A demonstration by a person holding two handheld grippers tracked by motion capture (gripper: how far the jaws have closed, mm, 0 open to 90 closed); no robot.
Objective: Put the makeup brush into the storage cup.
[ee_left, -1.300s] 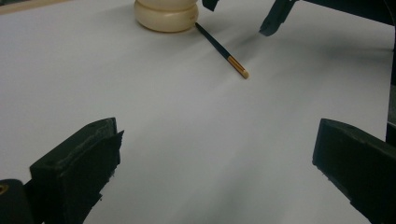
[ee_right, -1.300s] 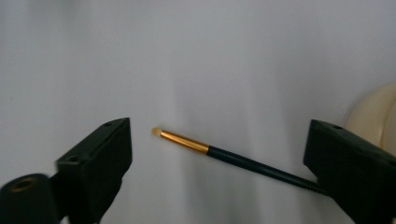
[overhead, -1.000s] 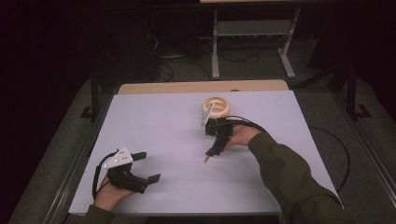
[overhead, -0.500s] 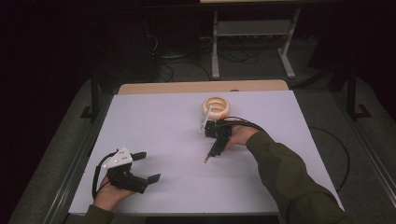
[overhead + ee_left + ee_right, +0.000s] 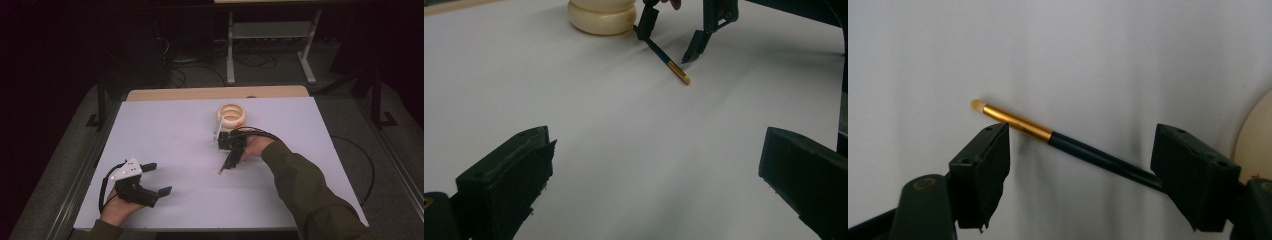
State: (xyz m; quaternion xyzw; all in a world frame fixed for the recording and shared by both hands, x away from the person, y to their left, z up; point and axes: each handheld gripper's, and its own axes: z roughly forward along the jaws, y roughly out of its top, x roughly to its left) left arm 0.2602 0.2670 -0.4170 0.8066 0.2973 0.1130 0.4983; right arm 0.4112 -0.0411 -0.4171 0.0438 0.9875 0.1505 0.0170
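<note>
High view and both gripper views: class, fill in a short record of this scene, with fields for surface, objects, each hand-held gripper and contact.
surface: white table
objects: slim brush with gold ferrule and dark handle; cream ring-shaped holder
brush position: lying on the table near the holder
right hand-held gripper: open, jaws have just been closing, brush between them
left hand-held gripper: open, nothing between the jaws
contact: cannot tell whether the right jaws touch the brush

Left gripper [image 5: 152, 178] just sits low at 7 o'clock, jaws wide apart. Right gripper [image 5: 229, 159] at centre points toward 7 o'clock, jaws just been closing, not clamped.
</note>
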